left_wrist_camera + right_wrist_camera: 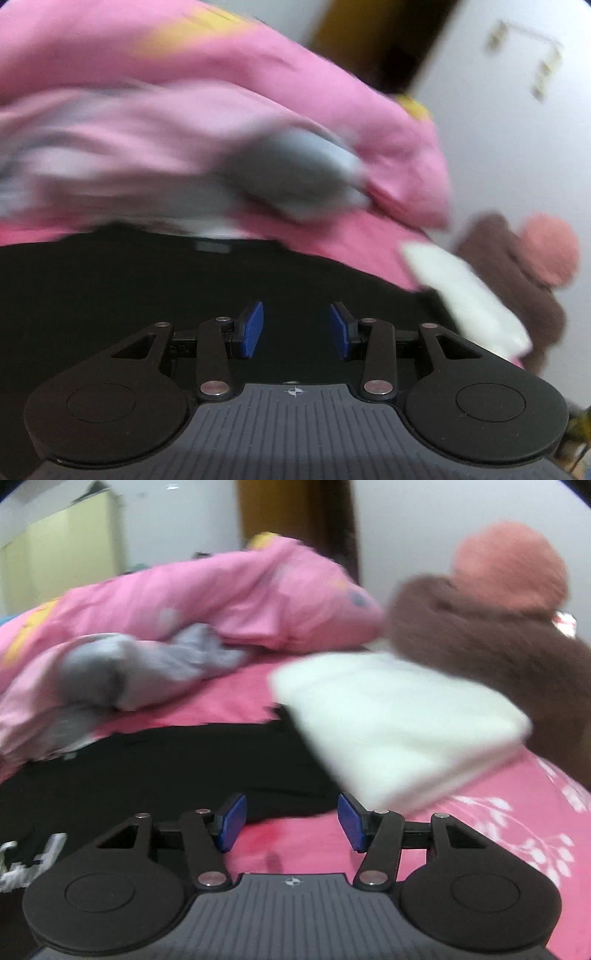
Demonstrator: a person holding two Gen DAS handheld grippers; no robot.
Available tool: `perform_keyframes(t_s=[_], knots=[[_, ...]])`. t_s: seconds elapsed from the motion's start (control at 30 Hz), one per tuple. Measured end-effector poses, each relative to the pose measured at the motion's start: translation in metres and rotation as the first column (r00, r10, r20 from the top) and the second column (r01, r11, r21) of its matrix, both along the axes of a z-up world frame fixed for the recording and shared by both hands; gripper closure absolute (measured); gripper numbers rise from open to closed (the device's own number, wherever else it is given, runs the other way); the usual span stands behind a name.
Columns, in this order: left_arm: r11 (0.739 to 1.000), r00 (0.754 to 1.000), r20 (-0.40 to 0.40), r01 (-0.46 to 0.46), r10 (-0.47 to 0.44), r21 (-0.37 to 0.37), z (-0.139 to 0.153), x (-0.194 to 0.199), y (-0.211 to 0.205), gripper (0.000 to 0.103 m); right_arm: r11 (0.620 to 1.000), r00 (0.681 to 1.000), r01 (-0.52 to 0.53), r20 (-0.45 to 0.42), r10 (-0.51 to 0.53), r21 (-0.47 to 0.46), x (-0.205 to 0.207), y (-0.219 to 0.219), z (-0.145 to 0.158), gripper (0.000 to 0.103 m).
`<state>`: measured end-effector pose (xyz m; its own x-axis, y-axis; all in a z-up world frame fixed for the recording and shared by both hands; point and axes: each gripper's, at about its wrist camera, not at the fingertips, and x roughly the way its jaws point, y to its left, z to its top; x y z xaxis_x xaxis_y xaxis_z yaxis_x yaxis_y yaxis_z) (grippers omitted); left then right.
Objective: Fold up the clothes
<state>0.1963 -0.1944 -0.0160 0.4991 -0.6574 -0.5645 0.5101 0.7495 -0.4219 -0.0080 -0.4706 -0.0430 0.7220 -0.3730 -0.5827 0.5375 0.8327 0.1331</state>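
While both sets of blue pads stand apart with nothing between them, the left gripper (296,329) hangs over the black garment (147,288) and the right gripper (292,821) sits at that garment's near edge, where the pink bedsheet (480,834) shows through. Taking the black garment as the landmark, it lies spread flat on the bed right in front of both tools. A folded white cloth (399,723) lies at its far right corner, a crumpled grey garment (147,664) and a pink quilt (221,594) lie behind it, and a brown plush toy (498,635) sits beyond the white cloth. I'd say a fresh fold on the black garment is just being set up, neither tool gripping yet. Next, each gripper must come down on an edge or corner and pinch a single layer cleanly.
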Motion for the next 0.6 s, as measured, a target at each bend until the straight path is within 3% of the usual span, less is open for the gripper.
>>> perform_keyframes(t_s=[0.13,0.3,0.47,0.6], knots=[[0.987,0.985,-0.06,0.161,-0.162,-0.011,-0.019,0.013,-0.108,0.064,0.998,0.999,0.035,0.012,-0.036,0.06,-0.002,-0.03,-0.019,0.052],[0.969,0.958,-0.14,0.244,-0.248,-0.047,-0.045,0.013,-0.193,0.064,0.998,0.999,0.022,0.036,-0.024,0.061,-0.005,-0.033,-0.025,0.051],[0.981,0.954,-0.228,0.187,-0.196,-0.06,-0.071,0.027,-0.226,0.064,0.995,0.996,0.011,0.092,-0.021,0.098,-0.018,-0.033,-0.023,0.054],[0.982,0.936,-0.312,0.126,-0.165,-0.142,-0.083,0.041,-0.224,0.064,0.994,0.994,0.021,0.104,-0.032,0.108,-0.016,-0.036,-0.024,0.054]])
